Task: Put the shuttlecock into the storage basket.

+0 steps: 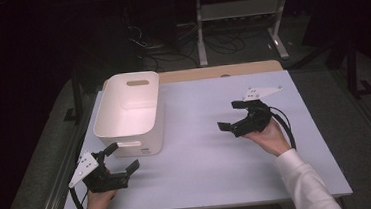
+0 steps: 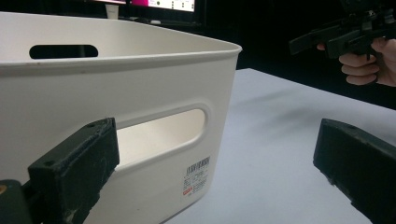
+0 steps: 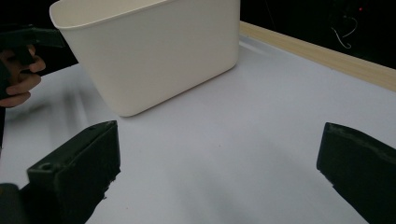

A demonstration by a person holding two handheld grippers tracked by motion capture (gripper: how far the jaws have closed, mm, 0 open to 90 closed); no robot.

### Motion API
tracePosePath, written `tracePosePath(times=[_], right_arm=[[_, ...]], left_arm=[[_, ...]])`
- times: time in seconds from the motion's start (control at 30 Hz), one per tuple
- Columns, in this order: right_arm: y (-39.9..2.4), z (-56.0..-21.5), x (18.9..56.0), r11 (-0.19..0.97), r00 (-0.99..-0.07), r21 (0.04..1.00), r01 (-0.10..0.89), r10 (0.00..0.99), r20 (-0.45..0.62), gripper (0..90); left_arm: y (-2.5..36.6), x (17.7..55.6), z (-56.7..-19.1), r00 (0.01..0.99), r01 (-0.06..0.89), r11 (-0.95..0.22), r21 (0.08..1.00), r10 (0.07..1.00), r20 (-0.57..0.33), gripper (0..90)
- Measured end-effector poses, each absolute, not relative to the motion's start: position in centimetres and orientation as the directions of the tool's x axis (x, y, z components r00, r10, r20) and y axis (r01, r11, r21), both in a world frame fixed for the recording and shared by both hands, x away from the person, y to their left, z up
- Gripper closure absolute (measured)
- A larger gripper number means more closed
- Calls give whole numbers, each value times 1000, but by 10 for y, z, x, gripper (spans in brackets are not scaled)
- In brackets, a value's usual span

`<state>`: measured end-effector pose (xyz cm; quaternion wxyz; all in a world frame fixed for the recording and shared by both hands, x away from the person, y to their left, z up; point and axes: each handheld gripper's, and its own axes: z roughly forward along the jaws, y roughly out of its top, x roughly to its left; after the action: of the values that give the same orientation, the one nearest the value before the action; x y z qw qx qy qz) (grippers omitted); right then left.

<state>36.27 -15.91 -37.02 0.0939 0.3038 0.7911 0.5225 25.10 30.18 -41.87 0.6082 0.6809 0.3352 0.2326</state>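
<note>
Presently, the white bin (image 1: 130, 114) stands upright at the left rear of the pale table (image 1: 219, 172), its near handle slot facing the person. Its inside appears empty in the high view.

Left gripper (image 1: 121, 158): held low at the near left corner of the table, just in front of the bin's near wall. Jaws stand wide apart and hold nothing. In the left gripper view (image 2: 215, 163) the handle slot (image 2: 161, 135) and a small printed label (image 2: 196, 176) lie directly ahead between the jaws. Judgement: this placement suits a grasp on the near wall or slot, since the opening is already lined up with it.

Right gripper (image 1: 232, 116): held above the table to the right of centre, well apart from the bin, jaws likewise spread and empty. The right gripper view (image 3: 217, 172) looks across bare tabletop toward the bin's side wall (image 3: 154, 51). Judgement: it is aimed at the bin but too far off to act on it; it appears to be waiting or approaching.

Neither gripper touches the bin. A wooden edge strip (image 1: 221, 71) runs along the far side of the table.
</note>
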Motion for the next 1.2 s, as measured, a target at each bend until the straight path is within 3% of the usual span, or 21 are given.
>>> tracePosePath(times=[0.93, 1.2], right_arm=[[-197, -395, 341, 190, -769, 902, 389, 605, 204, 0], [-207, -400, 331, 179, -761, 922, 344, 628, 162, 0]], left_arm=[[301, 251, -419, 667, 169, -36, 985, 740, -87, 0], [302, 251, -419, 668, 170, -38, 985, 739, -87, 0]])
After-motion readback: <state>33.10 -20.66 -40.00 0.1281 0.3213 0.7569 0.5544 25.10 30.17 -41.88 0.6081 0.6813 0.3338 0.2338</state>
